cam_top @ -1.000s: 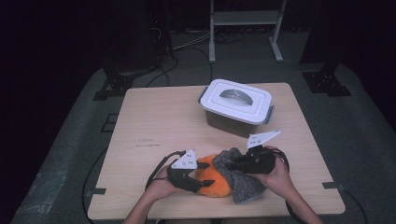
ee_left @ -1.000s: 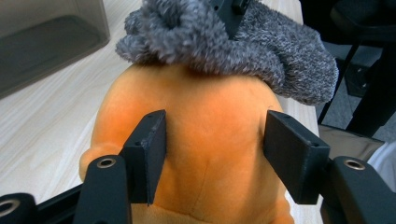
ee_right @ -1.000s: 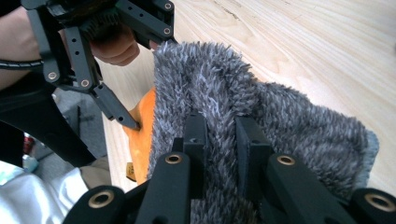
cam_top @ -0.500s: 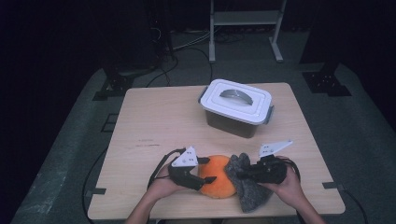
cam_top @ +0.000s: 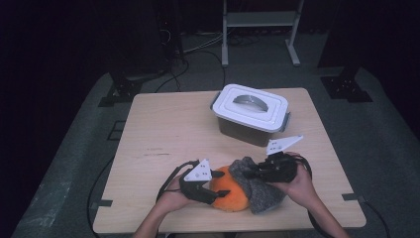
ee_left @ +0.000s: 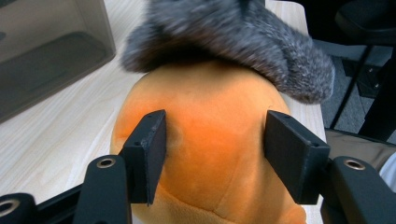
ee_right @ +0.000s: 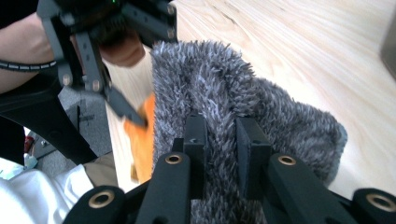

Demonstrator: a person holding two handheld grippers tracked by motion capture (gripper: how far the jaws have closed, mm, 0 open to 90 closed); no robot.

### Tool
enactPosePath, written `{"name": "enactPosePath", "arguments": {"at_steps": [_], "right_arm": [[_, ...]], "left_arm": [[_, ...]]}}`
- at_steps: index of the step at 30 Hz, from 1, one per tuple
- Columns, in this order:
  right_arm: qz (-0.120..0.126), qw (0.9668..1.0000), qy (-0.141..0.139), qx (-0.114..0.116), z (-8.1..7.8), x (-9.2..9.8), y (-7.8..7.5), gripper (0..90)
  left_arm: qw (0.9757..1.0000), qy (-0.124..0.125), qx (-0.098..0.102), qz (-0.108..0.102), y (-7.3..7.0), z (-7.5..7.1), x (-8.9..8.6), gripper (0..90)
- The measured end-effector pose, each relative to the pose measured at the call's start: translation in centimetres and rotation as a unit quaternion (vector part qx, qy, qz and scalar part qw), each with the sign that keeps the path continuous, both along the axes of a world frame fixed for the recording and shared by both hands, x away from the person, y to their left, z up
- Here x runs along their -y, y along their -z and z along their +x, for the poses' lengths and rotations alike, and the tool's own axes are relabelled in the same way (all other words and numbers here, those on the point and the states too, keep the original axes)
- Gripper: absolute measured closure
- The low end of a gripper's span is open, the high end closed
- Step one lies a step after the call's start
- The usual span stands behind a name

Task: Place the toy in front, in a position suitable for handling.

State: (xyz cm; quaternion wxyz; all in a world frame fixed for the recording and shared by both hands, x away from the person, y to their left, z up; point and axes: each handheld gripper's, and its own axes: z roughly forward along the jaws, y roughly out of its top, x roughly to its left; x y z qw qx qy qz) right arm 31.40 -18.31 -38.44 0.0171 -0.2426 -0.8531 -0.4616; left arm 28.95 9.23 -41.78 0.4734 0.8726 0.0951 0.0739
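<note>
An orange plush ball [cam_top: 229, 194] lies near the table's front edge, with a grey furry cover [cam_top: 260, 189] draped over its right side. My left gripper [cam_top: 221, 183] has the ball [ee_left: 215, 135] between its jaws. They have just been closing, and the pads [ee_left: 150, 149] now press into the plush. The grey fur [ee_left: 224, 32] hangs over the ball's far end. My right gripper [cam_top: 251, 173] is shut on a fold of the grey cover [ee_right: 210, 84], pinched between its jaws [ee_right: 219, 135]. Orange plush [ee_right: 144, 130] peeks out at the fur's left edge.
A closed white-lidded plastic box [cam_top: 250, 114] stands at the back right of the wooden table [cam_top: 163, 134]; its wall shows in the left gripper view [ee_left: 46, 51]. Cables trail off the front edge beside both hands. A metal stand [cam_top: 260, 20] stands on the floor beyond.
My right gripper drew the grey cover to the right, then came back up and left, so the fur again lies over the ball's top. The left hand stayed put.
</note>
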Motion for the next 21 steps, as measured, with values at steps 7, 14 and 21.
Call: {"name": "enactPosePath", "arguments": {"at_steps": [7,14,21], "right_arm": [[-0.022,0.9996,-0.013,-0.011,1.5,-2.4,0.5,75.9],[-0.023,0.9994,-0.009,-0.025,1.8,-1.4,1.1,76.0],[-0.011,0.9992,0.006,-0.037,1.5,0.6,1.9,76.0]], "left_arm": [[1.0,0.003,0.003,0.001,0.3,-0.1,-0.1,40.7],[1.0,0.006,0.004,0.003,0.4,-0.1,-0.2,40.8],[1.0,0.005,0.001,0.001,0.5,0.0,-0.4,40.8]]}}
